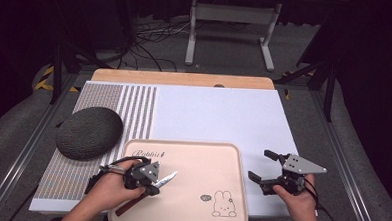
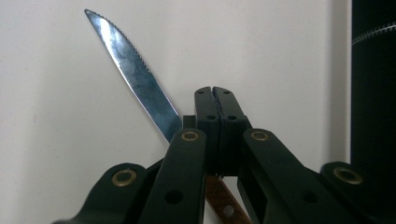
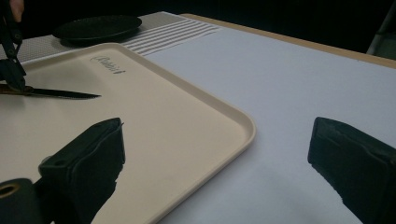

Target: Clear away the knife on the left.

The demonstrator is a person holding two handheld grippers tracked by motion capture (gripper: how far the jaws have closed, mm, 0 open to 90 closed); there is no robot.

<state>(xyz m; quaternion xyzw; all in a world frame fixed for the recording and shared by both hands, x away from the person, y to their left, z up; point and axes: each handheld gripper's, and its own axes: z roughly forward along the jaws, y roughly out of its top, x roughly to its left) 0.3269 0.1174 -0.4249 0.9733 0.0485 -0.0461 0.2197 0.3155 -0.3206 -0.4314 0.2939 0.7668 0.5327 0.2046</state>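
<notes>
your left tongs (image 1: 154, 188) are clamped on the knife (image 1: 165, 179) at its handle end, lower left of the pale tray (image 1: 232, 157). it's light, stiff, slick steel with a serrated edge; keep hold of the wooden handle. right tongs (image 1: 259, 167) stand apart.
</notes>
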